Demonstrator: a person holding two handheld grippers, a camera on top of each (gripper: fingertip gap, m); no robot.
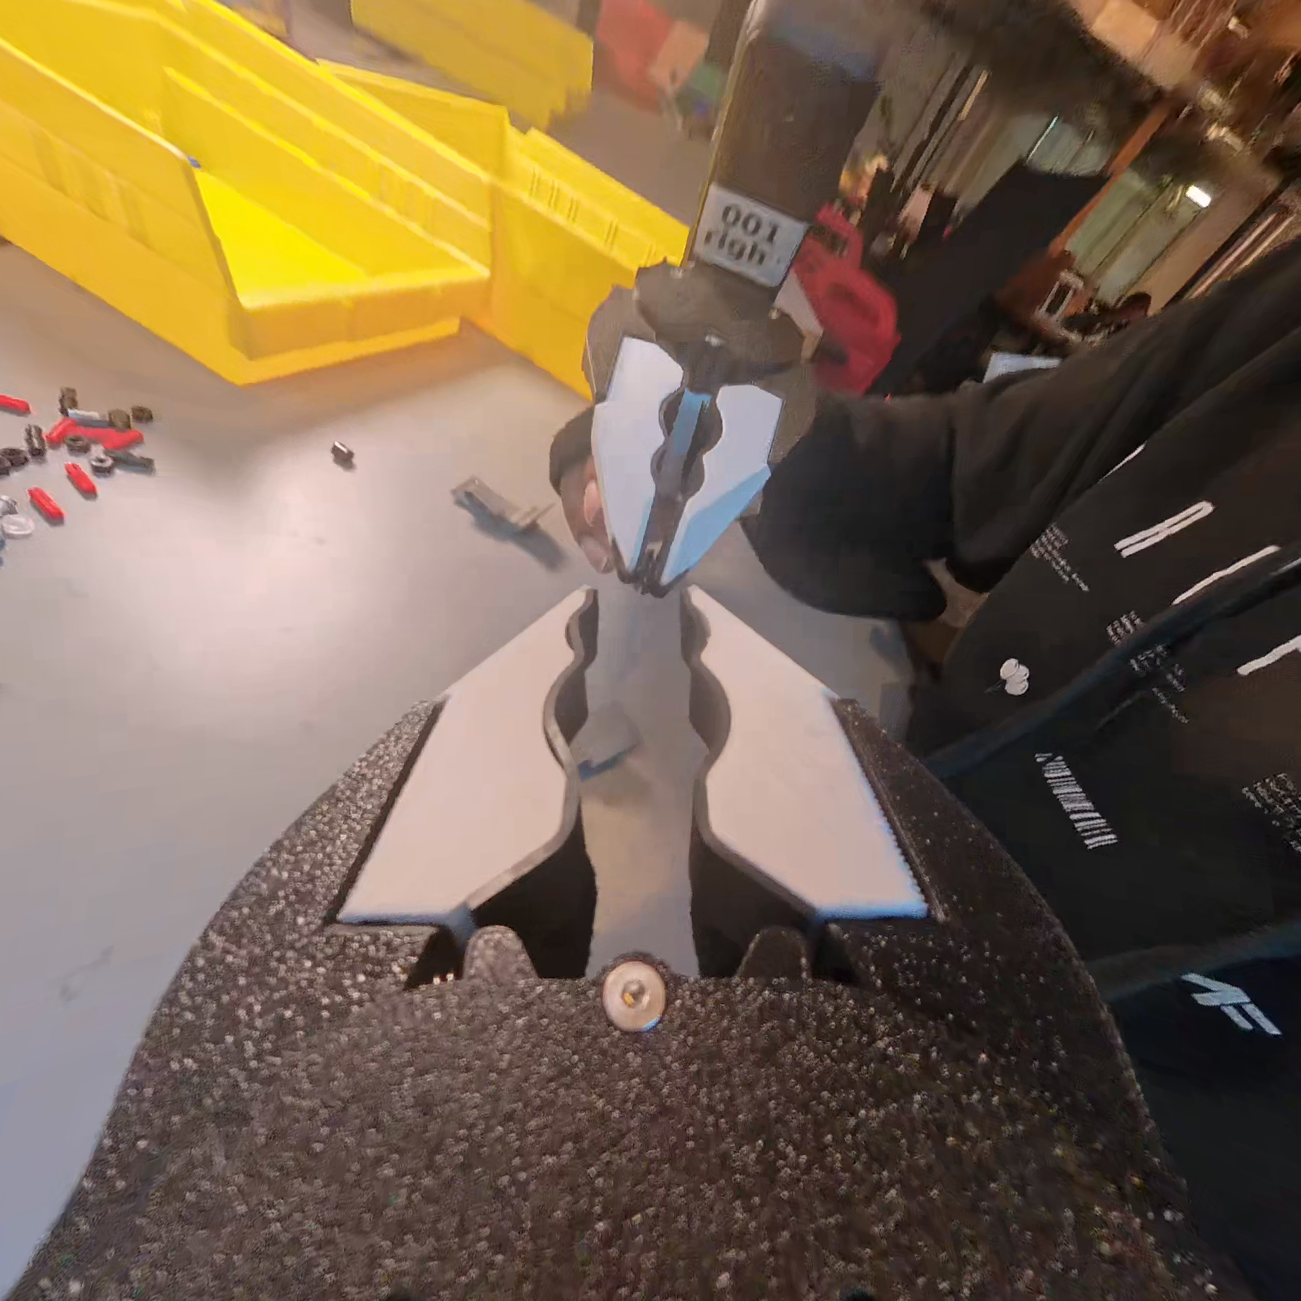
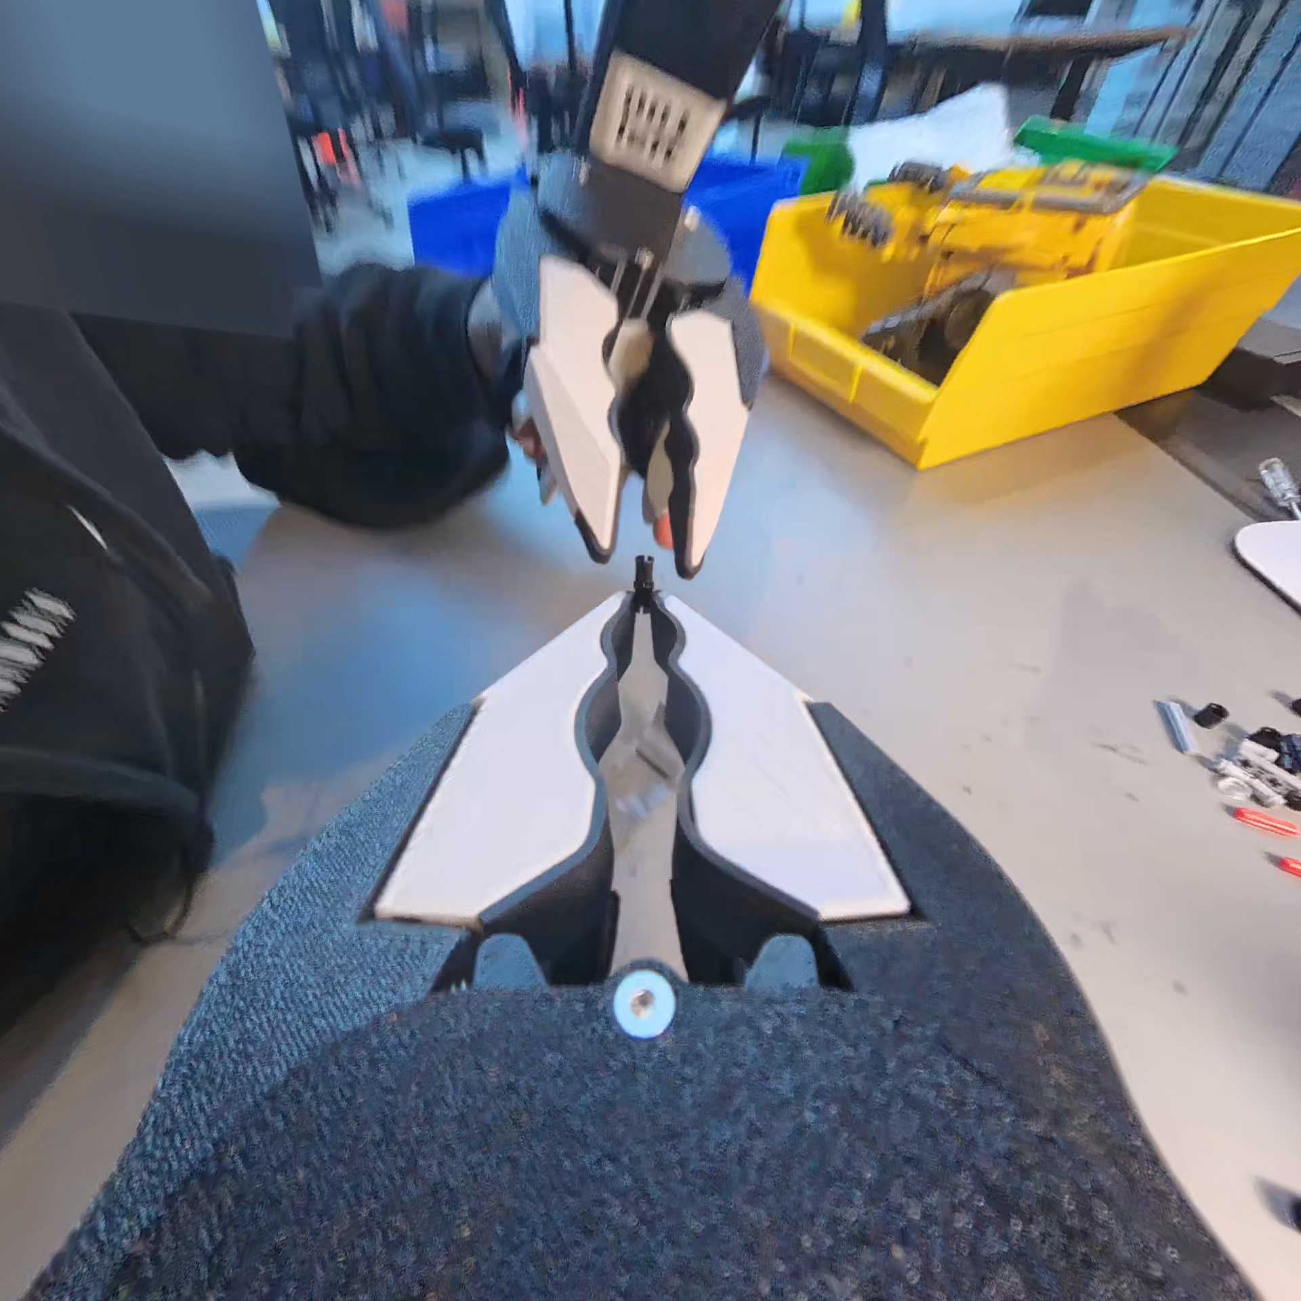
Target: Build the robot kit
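Note:
My right gripper (image 2: 645, 598) is shut on a small black peg (image 2: 642, 572) that sticks out past its tips. My left gripper (image 2: 645, 560) faces it tip to tip, open and empty, with the peg just short of the gap between its fingers. In the left wrist view my left gripper (image 1: 639, 595) is open, and the shut right gripper (image 1: 644, 583) hangs right in front of its tips. Both are held a little above the grey table (image 1: 246, 633). A person's black sleeves (image 1: 915, 479) hold both grippers.
Yellow bins (image 1: 281, 232) stand at the far left. Small red and black parts (image 1: 70, 443) and a grey bracket (image 1: 500, 503) lie on the table. In the right wrist view there is a yellow bin of parts (image 2: 985, 394), loose pieces (image 2: 1260, 760) and a white plate (image 2: 1274, 556). Left and right tips are no more than a few centimetres apart.

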